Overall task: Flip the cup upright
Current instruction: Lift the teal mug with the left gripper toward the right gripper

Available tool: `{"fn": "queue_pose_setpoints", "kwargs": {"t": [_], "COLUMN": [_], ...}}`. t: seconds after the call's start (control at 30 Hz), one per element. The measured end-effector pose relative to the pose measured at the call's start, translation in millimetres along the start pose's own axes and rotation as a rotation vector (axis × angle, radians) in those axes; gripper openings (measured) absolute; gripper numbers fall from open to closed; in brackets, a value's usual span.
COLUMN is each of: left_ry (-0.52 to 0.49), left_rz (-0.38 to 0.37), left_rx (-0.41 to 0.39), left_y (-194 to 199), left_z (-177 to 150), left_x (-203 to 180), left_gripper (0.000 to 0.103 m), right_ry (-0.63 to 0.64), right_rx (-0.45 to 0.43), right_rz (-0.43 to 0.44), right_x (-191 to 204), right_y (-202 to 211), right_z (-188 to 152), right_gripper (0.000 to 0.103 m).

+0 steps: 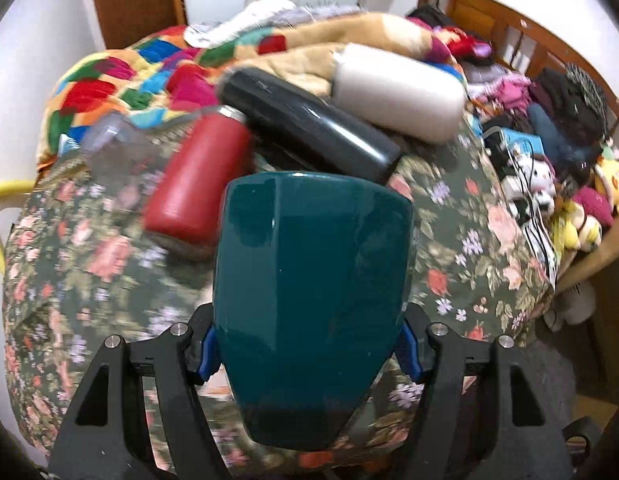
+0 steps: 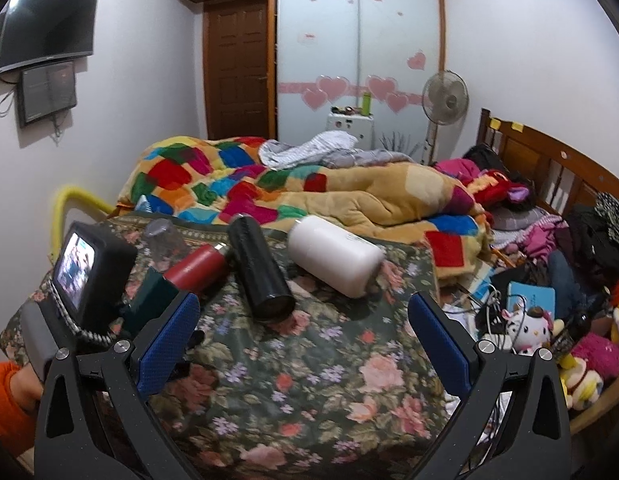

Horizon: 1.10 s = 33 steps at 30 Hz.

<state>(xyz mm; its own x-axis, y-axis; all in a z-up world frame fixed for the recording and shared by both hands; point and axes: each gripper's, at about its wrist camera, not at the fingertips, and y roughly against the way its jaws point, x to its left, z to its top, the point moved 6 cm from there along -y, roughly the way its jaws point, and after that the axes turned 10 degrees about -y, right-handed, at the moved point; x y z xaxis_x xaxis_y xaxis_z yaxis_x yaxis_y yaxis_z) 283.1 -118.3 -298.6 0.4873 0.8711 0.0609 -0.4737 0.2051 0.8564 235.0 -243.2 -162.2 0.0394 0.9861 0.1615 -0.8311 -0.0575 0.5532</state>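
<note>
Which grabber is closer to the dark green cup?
Left. The left gripper is clamped on the dark green cup, one finger on each side. The right gripper hangs open over the floral bedcover, with the cup off to its left.

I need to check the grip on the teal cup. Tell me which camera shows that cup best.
The left wrist view: the teal cup fills the centre of the frame, clamped between the left gripper and its blue pads. The right wrist view shows only a sliver of the cup, behind the left gripper's camera unit and one right gripper finger.
</note>
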Motion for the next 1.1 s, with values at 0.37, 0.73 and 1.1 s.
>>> {"fn": "queue_pose_setpoints", "kwargs": {"t": [0.37,0.73,1.1], "left_ry": [-0.043,-0.048,-0.025], "left_rz": [-0.005,-0.024,-0.005], "left_rx": [0.065,0.039,-0.146], "left_y": [-37,-36,51], "left_z": [-8,-15,-16], "left_x": [-28,-33,-6], "left_gripper": [0.068,0.069,0.079], "right_ry": [-0.023,-0.012,-0.024], "right_rx": [0.044,0.05,0.105], "right_rz": [-0.037,-0.038,-0.014], "right_x": [-29,-23,-13], "right_y": [-12,-9,-17], "right_z": [-11,-12,-19], "right_gripper": [0.103,0.103,0.103]}}
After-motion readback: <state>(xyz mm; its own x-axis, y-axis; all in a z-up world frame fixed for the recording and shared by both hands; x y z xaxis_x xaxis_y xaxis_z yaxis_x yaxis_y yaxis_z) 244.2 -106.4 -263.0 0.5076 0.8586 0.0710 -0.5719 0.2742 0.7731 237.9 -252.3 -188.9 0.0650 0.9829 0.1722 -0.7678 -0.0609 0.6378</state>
